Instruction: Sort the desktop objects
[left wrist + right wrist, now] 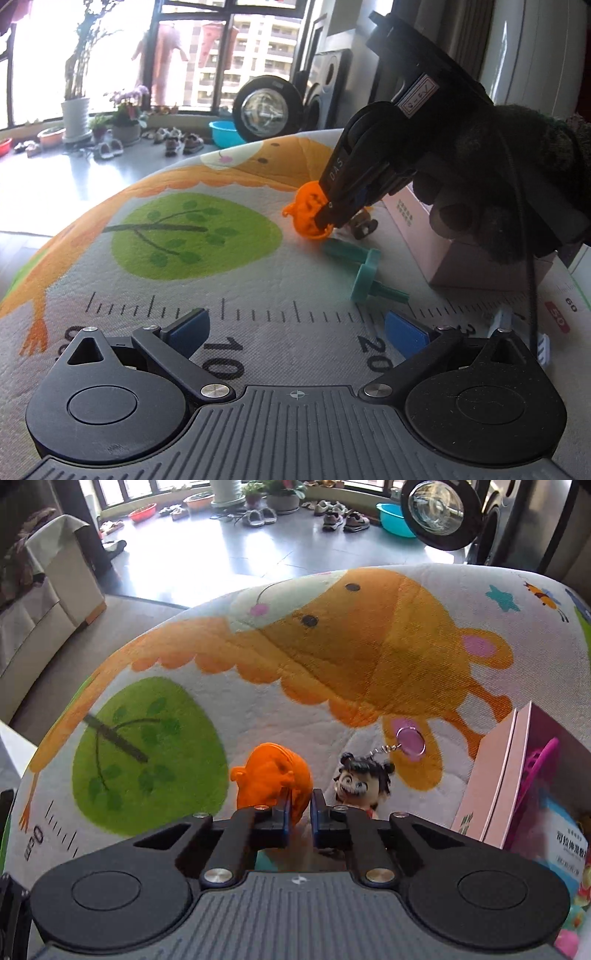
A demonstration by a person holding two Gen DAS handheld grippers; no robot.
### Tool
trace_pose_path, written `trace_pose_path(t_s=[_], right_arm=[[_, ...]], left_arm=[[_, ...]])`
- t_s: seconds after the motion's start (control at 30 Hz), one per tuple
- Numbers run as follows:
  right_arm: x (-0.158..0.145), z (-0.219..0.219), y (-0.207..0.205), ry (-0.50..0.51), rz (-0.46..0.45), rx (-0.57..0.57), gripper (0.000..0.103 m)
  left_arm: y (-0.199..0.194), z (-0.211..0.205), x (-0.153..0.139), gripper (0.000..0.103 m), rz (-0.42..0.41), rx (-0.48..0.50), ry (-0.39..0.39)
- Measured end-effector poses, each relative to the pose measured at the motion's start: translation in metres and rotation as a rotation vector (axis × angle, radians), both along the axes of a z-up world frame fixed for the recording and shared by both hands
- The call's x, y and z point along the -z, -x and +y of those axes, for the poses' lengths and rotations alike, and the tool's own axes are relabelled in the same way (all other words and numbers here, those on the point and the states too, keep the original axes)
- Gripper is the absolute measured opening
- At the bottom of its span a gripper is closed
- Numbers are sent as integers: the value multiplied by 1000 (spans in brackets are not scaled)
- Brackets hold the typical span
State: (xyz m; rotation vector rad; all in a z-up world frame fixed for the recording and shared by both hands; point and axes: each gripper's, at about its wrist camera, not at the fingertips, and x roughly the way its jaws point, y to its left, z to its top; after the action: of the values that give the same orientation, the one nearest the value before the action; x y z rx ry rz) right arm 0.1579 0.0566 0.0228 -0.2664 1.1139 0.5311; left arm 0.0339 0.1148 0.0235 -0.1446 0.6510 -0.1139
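An orange pumpkin toy (308, 212) sits on the printed play mat (221, 280). My right gripper (334, 218) is shut on its right edge; in the right wrist view the gripper (300, 806) pinches the orange pumpkin toy (271, 779) between its blue pads. A doll keychain (360, 784) lies just right of the pumpkin. A teal plastic part (364, 271) lies on the mat in front of my left gripper (295, 330), which is open and empty, hovering low over the ruler markings.
A pink box (495, 771) stands open at the right with a magenta item (535, 779) and a printed packet inside; it also shows in the left wrist view (443, 243). The mat's edge (258, 587) curves round at the far side, floor beyond.
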Motion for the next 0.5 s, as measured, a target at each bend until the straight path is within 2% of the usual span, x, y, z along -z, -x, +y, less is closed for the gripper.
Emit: trace_pose_path(t_s=[0.17,0.27,0.33,0.37,0.43,0.5], right_arm=[[-4,-13,46,-18,95,-95,10],[-31,-28,55,-68,16,-91,14],[-45,-31,45,-56,-89,-43,31],[-47,-30,34,-35,-140,-15,35],[-41,-25,8,-7,-157,44,44],[-24,-18,-21,17,-146,98,46]], left_arm=[[9,-18,3,103,19,67,-21],[11,-26,5,103,21,88,-33],[9,-30,7,103,26,94,-35],[8,-31,8,103,28,97,-37],[7,-35,11,103,30,101,-48],[7,-33,11,103,28,101,-42]])
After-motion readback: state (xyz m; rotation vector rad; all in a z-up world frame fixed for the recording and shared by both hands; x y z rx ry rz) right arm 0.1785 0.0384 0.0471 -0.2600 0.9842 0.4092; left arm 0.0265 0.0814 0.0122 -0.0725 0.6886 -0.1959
